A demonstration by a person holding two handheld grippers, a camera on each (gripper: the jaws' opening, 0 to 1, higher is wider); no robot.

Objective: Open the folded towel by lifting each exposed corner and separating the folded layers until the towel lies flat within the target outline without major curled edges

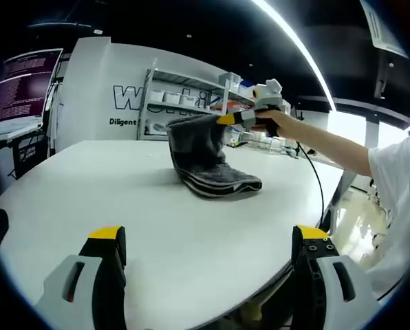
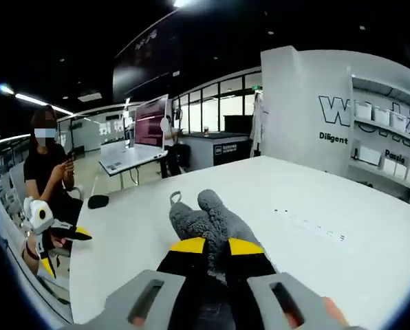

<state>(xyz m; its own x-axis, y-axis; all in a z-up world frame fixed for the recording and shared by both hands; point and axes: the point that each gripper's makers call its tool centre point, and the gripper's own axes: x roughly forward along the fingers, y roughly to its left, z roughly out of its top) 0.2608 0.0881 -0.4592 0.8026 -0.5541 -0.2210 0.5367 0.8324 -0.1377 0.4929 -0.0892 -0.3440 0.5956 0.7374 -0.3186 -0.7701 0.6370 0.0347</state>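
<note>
right hand-held gripper clamps a corner of the towel, soft and limp; left hand-held gripper released, above desk.

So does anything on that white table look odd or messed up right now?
Only the grey towel: one corner is pinched in the right gripper and pulled up off the white table, so it stands half lifted and bunched rather than flat. Nothing looks spilled or damaged. The left gripper is open.
</note>
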